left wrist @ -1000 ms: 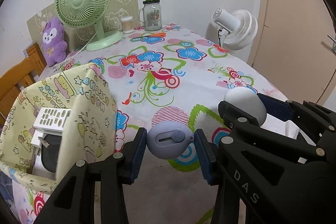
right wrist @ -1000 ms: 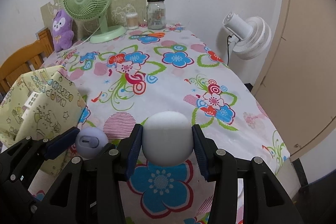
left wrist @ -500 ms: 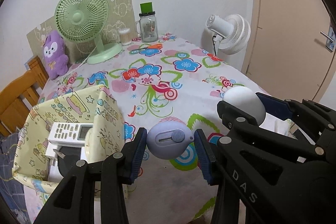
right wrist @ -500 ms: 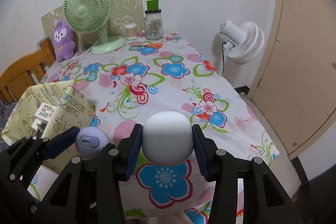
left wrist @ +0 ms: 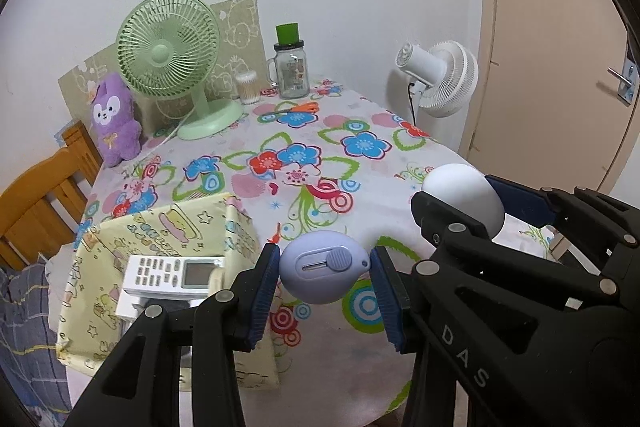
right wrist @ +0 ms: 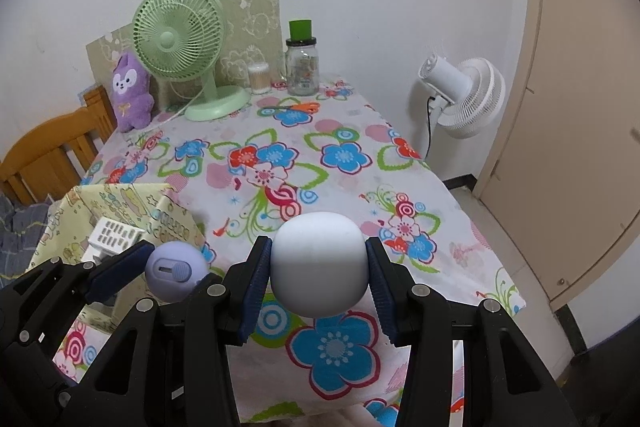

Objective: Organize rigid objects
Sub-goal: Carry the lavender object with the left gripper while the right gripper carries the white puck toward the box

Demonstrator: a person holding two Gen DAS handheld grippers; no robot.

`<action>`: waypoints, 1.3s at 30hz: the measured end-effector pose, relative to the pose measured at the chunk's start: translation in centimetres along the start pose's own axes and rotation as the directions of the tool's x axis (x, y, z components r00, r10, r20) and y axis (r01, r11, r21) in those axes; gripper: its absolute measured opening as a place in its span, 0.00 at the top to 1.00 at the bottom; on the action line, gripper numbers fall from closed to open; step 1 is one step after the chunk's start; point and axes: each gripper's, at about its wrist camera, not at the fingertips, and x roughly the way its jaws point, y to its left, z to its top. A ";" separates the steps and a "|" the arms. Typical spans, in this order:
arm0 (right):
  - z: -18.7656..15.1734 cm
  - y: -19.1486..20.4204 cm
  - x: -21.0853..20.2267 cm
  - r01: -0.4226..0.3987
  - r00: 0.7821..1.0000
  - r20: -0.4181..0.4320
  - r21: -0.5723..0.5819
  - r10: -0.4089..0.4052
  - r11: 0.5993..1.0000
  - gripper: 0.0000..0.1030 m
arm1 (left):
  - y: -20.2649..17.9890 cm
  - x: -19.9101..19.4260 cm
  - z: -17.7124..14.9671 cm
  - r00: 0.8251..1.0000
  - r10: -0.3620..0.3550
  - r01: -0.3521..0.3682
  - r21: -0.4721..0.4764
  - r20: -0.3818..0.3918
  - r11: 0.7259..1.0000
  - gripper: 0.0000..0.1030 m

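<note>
My left gripper [left wrist: 324,271] is shut on a lilac egg-shaped box cutter [left wrist: 322,265] with a slider, held above the table's near edge. It also shows in the right wrist view [right wrist: 176,269]. My right gripper [right wrist: 318,269] is shut on a white rounded object [right wrist: 320,263], held just right of the left gripper; it shows in the left wrist view [left wrist: 464,197]. A yellow patterned fabric box [left wrist: 168,227] stands at the near left and holds a white remote control [left wrist: 176,273] on other items.
The flowered tablecloth [left wrist: 360,147] covers the table. At the back stand a green desk fan [left wrist: 172,55], a purple plush [left wrist: 114,119], a glass jar with green lid [left wrist: 292,67], cotton swabs [left wrist: 247,87] and orange scissors [left wrist: 296,109]. A white floor fan [left wrist: 440,79], door and wooden chair [left wrist: 36,195] flank it.
Both grippers have risen and pulled back from the table with their objects still held. The view now looks down into the fabric box from higher up.
</note>
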 end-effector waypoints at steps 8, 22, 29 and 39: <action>0.8 1.8 -0.2 -0.016 1.000 0.004 -0.015 0.016 1.000 0.51 | 1.8 -0.4 0.3 1.000 0.016 -0.016 -0.002 -0.001 1.000 0.54; 1.6 5.7 0.6 -0.037 0.999 0.001 -0.057 0.037 0.998 0.51 | 5.7 -0.3 -0.1 0.999 0.036 -0.036 -0.032 -0.006 0.999 0.54; 1.9 7.6 1.1 -0.056 0.998 -0.005 -0.082 0.056 0.995 0.51 | 7.6 -0.3 -0.3 0.999 0.050 -0.050 -0.051 -0.006 0.997 0.54; 2.2 10.2 1.8 -0.077 0.997 -0.014 -0.117 0.076 0.990 0.51 | 9.9 -0.2 -1.0 0.998 0.064 -0.065 -0.079 -0.010 0.995 0.54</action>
